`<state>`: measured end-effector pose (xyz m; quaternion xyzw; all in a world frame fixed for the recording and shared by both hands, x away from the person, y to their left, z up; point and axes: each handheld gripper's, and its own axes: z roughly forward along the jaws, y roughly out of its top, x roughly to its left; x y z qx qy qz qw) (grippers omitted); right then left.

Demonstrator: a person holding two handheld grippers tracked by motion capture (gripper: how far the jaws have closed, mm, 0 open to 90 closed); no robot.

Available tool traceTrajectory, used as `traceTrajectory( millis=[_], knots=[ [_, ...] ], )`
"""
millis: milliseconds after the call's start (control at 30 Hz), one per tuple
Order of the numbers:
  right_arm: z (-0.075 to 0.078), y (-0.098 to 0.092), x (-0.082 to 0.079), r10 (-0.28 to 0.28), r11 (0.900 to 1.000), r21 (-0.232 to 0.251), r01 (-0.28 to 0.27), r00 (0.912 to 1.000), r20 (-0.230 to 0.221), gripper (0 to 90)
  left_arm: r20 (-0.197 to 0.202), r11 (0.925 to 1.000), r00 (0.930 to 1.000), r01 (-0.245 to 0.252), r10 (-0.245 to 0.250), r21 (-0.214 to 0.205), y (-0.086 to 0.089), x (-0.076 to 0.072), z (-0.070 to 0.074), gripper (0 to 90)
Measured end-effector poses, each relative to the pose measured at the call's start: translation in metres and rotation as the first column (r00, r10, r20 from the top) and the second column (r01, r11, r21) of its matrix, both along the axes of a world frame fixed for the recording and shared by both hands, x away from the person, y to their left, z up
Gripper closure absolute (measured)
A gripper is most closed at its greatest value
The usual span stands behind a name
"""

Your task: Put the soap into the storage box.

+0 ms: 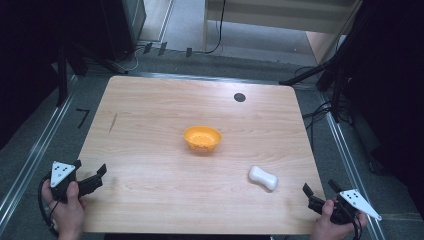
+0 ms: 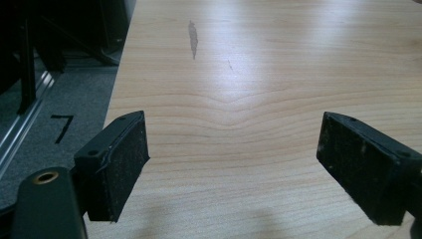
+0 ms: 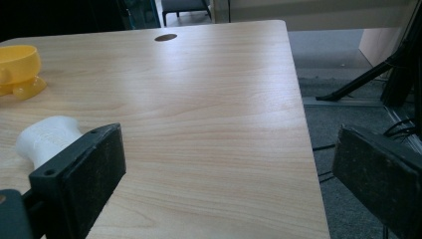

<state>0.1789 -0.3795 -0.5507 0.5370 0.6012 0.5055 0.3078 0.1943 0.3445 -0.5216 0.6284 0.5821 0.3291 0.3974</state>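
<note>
An orange bowl sits near the middle of the wooden table; it also appears at the left edge of the right gripper view as a bowl. A white bone-shaped object lies on its side toward the front right, and that same white object shows partly behind the right gripper's left jaw. My left gripper hovers at the table's front left corner, open, with bare wood between its jaws. My right gripper is at the front right corner, open and holding nothing.
A small dark round hole marks the table's far side. A dark streak stains the wood at the left. Black stands and cables crowd the floor to the right; a metal rail runs along the left.
</note>
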Motion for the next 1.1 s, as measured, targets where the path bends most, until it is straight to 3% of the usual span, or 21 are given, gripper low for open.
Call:
traceTrajectory(
  millis=[233, 300, 400, 600, 667, 733, 767, 800, 867, 900, 933, 967, 1000, 1033, 1067, 1100],
  knots=[
    [0.0, 0.003, 0.003, -0.022, 0.9994, -0.027, 0.021, 0.9993, -0.03, 1.4, -0.001, 1.0, 1.0, 0.001, -0.001, 0.004, 0.0, 0.0, 0.0, 13.3],
    [0.001, 0.004, 0.006, -0.033, 0.9983, -0.049, 0.03, 0.9968, -0.073, 1.4, -0.001, 1.0, 1.0, 0.001, -0.001, 0.004, 0.0, 0.0, 0.0, 13.2],
    [0.001, 0.006, 0.007, -0.037, 0.9969, -0.072, 0.031, 0.9955, -0.088, 1.4, -0.003, 1.0, 1.0, 0.0, 0.0, 0.004, 0.0, 0.0, 0.0, 13.3],
    [0.004, 0.011, 0.013, 0.01, 0.9896, -0.141, -0.03, 0.9893, -0.146, 1.4, -0.005, 1.0, 1.0, 0.002, -0.002, 0.008, -0.001, 0.0, 0.0, 13.2],
    [0.007, 0.016, 0.016, 0.036, 0.9787, -0.193, -0.072, 0.9825, -0.183, 1.4, -0.004, 0.9999, 1.0, 0.002, -0.002, 0.01, -0.001, 0.0, 0.0, 13.2],
    [0.008, 0.018, 0.016, 0.044, 0.9762, -0.2, -0.083, 0.9799, -0.195, 1.4, -0.004, 0.9999, 1.0, 0.002, -0.002, 0.01, -0.001, 0.0, 0.0, 13.3],
    [0.01, 0.022, 0.019, 0.061, 0.9627, -0.244, -0.117, 0.9718, -0.228, 1.4, -0.004, 0.9999, 1.0, 0.002, -0.002, 0.01, -0.001, 0.0, 0.0, 13.3],
    [0.01, 0.022, 0.019, 0.061, 0.9627, -0.244, -0.117, 0.9718, -0.228, 1.4, -0.003, 0.9999, 1.0, 0.003, -0.003, 0.01, -0.001, 0.0, 0.0, 13.3],
    [0.012, 0.026, 0.021, 0.08, 0.9522, -0.267, -0.149, 0.9647, -0.251, 1.4, -0.004, 1.0, 1.0, 0.003, -0.003, 0.009, -0.001, 0.0, 0.0, 13.3],
    [0.013, 0.028, 0.023, 0.095, 0.9417, -0.287, -0.176, 0.9564, -0.276, 1.3, -0.004, 1.0, 1.0, 0.003, -0.003, 0.008, -0.001, 0.0, 0.0, 13.3],
    [0.013, 0.028, 0.023, 0.095, 0.9417, -0.287, -0.176, 0.9564, -0.276, 1.3, -0.004, 1.0, 1.0, 0.003, -0.003, 0.008, -0.001, 0.0, 0.0, 13.2],
    [0.013, 0.03, 0.026, 0.11, 0.9339, -0.296, -0.2, 0.9486, -0.297, 1.4, -0.003, 1.0, 1.0, 0.005, -0.004, 0.008, -0.001, 0.0, 0.0, 13.3],
    [0.013, 0.03, 0.026, 0.11, 0.9339, -0.296, -0.2, 0.9486, -0.297, 1.4, -0.003, 1.0, 1.0, 0.005, -0.005, 0.009, -0.001, 0.0, 0.0, 13.3],
    [0.012, 0.03, 0.027, 0.119, 0.9322, -0.293, -0.213, 0.9438, -0.309, 1.4, -0.003, 0.9999, 1.0, 0.006, -0.006, 0.009, -0.001, 0.0, 0.0, 13.3],
    [0.012, 0.032, 0.029, 0.128, 0.9236, -0.304, -0.233, 0.9359, -0.328, 1.4, -0.003, 0.9999, 1.0, 0.006, -0.006, 0.01, -0.001, 0.0, 0.0, 13.3],
    [0.012, 0.032, 0.029, 0.128, 0.9236, -0.304, -0.233, 0.9359, -0.328, 1.4, -0.001, 0.9999, 1.0, 0.005, -0.005, 0.009, -0.001, 0.0, 0.0, 13.3]
  ],
)
